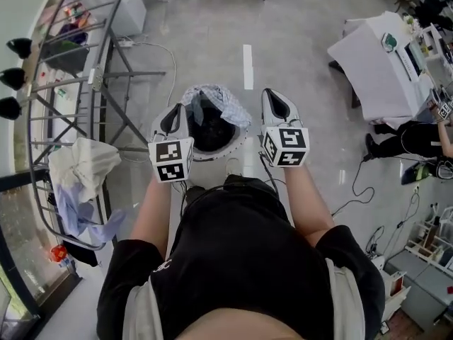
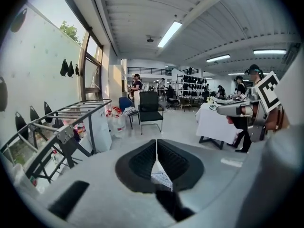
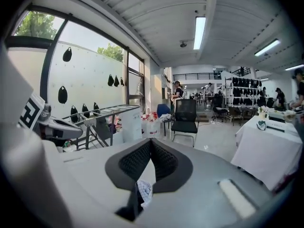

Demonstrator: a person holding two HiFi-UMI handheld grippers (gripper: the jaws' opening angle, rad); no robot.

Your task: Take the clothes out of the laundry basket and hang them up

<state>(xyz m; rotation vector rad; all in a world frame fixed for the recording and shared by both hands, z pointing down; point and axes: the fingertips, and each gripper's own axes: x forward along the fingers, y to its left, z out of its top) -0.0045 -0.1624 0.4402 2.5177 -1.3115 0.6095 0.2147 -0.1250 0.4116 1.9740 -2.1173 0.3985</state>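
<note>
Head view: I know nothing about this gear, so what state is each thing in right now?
Left gripper: jaws shut, holding nothing.
Right gripper: jaws shut, holding nothing.
Laundry basket: upright on the floor, clothes inside.
Checked cloth: draped over the basket's far rim.
Drying rack: unfolded, with a white garment and a pale blue garment hanging on it.

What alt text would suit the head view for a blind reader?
Looking down, a person holds the left gripper and right gripper, both shut, above a white laundry basket with a checked cloth draped on its rim. A drying rack with clothes stands at left.
</note>
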